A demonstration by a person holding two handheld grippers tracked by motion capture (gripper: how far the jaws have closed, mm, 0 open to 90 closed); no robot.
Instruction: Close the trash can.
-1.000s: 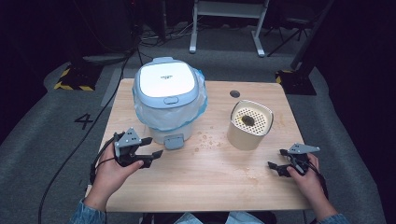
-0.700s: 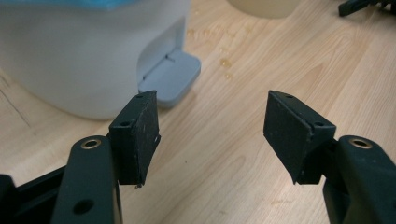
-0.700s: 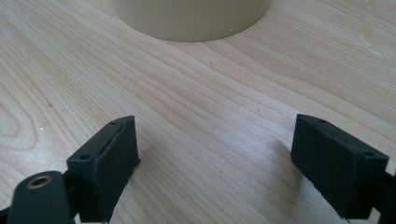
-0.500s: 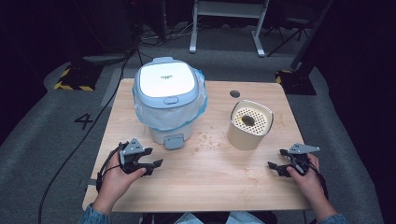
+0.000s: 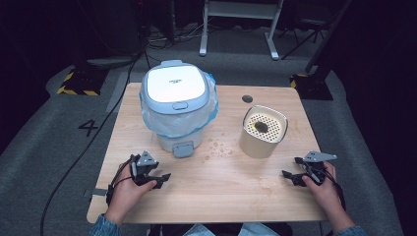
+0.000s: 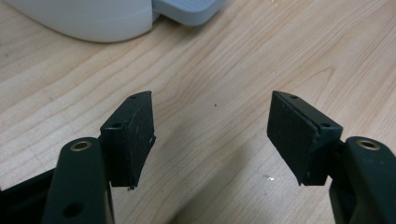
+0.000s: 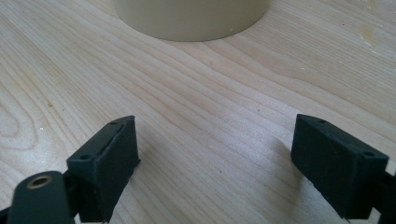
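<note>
A: From the high view, what's happening?
B: The left gripper (image 5: 156, 178) is resting near the bin (image 5: 178, 105); the right gripper (image 5: 298, 173) is sitting near the beige container (image 5: 263, 131).

A: The left gripper view?
B: Jaws have just been opening, nothing between them, bin's pedal (image 6: 187, 9) ahead.

A: The right gripper view?
B: Jaws are gaping wide, empty, container just ahead.

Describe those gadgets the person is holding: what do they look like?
Each hand holds a black two-jaw tool. The left gripper and right gripper each carry a grey three-cornered plate on top and trail thin black cables. Their flat black pads are squarish, with small screw holes. The person wears blue denim sleeves.
</note>
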